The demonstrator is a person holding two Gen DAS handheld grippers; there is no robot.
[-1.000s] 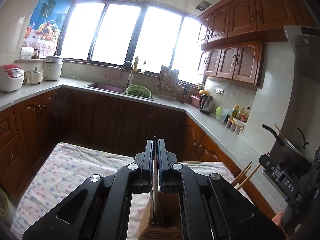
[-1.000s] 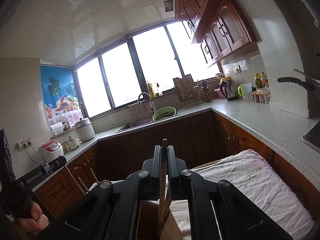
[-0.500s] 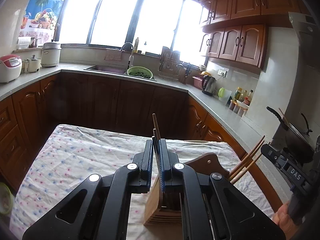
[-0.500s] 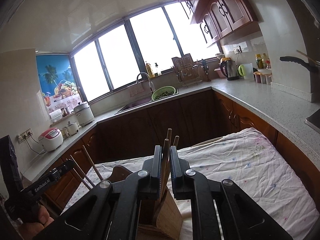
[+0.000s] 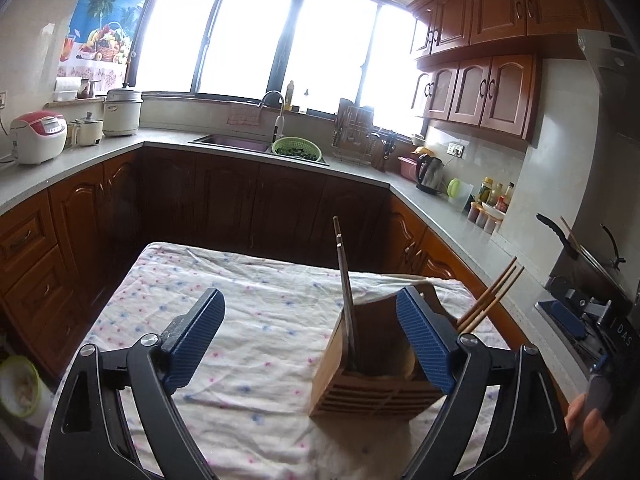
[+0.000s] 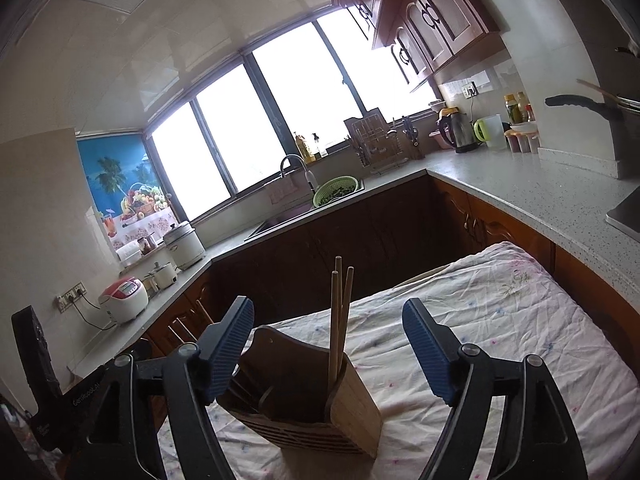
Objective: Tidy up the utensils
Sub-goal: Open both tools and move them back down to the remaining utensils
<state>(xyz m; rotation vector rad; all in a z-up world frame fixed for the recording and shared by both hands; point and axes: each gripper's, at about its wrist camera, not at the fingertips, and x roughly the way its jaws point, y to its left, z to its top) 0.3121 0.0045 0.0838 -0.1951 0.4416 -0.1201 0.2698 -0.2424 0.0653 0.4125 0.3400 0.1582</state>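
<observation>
utensil holder [image 5: 372, 376]: bamboo-like wood, matt, slatted base, lower centre
chopsticks [image 6: 339, 312]: pale plain wood, smooth, centre
dark chopsticks [image 5: 345, 280]: dark, slightly glossy sticks, centre
cloth [image 5: 256, 312]: creased white cotton-like fabric with small printed flowers, matt, covers the tabletop
left tool [image 5: 312, 336]: black glossy plastic arms, blue ribbed rubbery pads, metal rivets
right tool [image 6: 328, 344]: the same black plastic and blue ribbed pads
cabinets [image 5: 224, 200]: brown varnished wood, semi-gloss
countertop [image 6: 520, 188]: grey speckled stone, polished
kettle [image 5: 430, 172]: shiny metal
</observation>
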